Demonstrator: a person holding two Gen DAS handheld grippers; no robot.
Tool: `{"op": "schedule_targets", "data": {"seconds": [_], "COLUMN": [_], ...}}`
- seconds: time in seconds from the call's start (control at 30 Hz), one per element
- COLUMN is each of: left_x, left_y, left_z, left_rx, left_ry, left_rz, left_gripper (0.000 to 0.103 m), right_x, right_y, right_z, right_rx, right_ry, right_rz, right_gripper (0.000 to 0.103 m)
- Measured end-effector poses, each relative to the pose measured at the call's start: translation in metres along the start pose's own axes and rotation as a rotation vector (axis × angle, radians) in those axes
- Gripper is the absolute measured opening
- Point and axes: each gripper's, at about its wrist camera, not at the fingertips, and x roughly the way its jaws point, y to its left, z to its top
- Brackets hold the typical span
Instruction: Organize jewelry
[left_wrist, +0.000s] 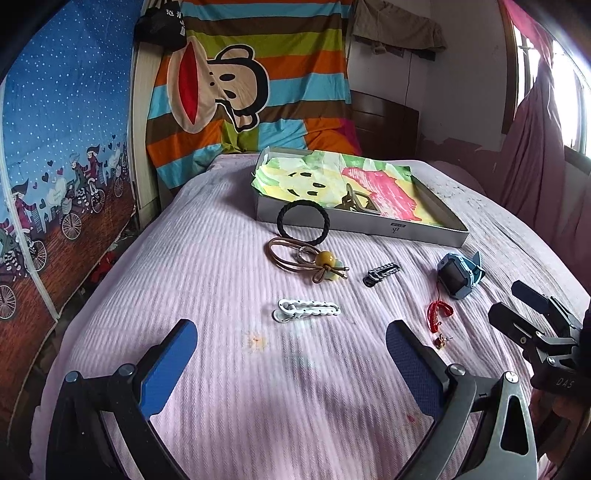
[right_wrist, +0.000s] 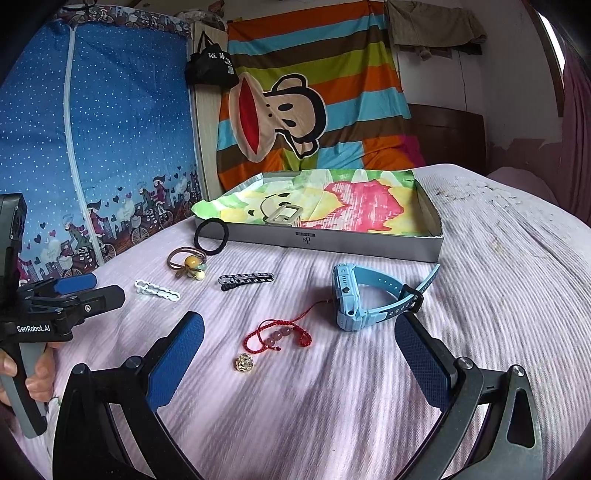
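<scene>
Jewelry lies scattered on a pink ribbed bedspread (left_wrist: 207, 258), in front of a shallow grey box (right_wrist: 325, 242) lined with a bright painted cloth (right_wrist: 343, 203); inside the box, on the cloth, one brownish hair claw (left_wrist: 356, 203), nothing else seen in there; black braided hair ring (left_wrist: 303, 221) leans against the box's front wall, touching it; just in front of it a brown elastic tie with yellow bead (left_wrist: 306, 260); white snap clip (left_wrist: 308, 308) nearer the left gripper, flat on the spread; black-and-white snap clip (left_wrist: 382, 273) to the right of the bead tie, apart from it; blue watch (right_wrist: 369, 295) on its side, strap looped and buckled, near the box's right end; red cord bracelet (right_wrist: 277, 334) with pinkish beads lies just in front of the watch, a thin red thread running toward the watch body, cannot tell if attached; small gold charm (right_wrist: 245, 363) just beside the bracelet, not touching.

Left gripper (left_wrist: 291, 354) hovers low over the spread, blue pads spread wide, nothing between them; white clip ahead of the gap. Right gripper (right_wrist: 299, 350) also spread wide and empty; bracelet and gold charm sit between the fingertips in its view, watch by the right finger (right_wrist: 421, 354), contact unclear. In the right wrist view a hand (right_wrist: 33, 373) grips the left tool's handle.

Behind: striped monkey-print sheet (left_wrist: 251, 85) hung on the wall, blue bicycle-print curtain (right_wrist: 96, 147) at left.
</scene>
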Motion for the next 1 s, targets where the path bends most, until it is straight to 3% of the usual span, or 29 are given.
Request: {"op": "schedule_targets", "data": {"seconds": [0.37,0.6,0.77,1.0], "left_x": [0.021,0.036,0.044,0.050], "left_y": [0.007,0.006,0.003,-0.001], "left_z": [0.011,0.019,0.018,0.016], "left_rx": [0.003,0.042,0.069,0.103], "left_ry": [0.080,0.120,0.146,0.173], "left_rz": [-0.062,-0.096,-0.125,-0.139], "left_gripper": [0.102,0.092,0.090,0.071], "right_x": [0.012,0.025,0.039,0.046], "right_y": [0.010,0.016,0.018,0.025], "right_z": [-0.005,-0.010,-0.016,-0.019], "right_rx": [-0.039,-0.056,-0.051,-0.070], "right_ry": [0.065,0.139,0.202,0.225], "right_rz": [0.043,0.092,0.107,0.129], "right_gripper": [0.100,0.091,0.072,0.051]}}
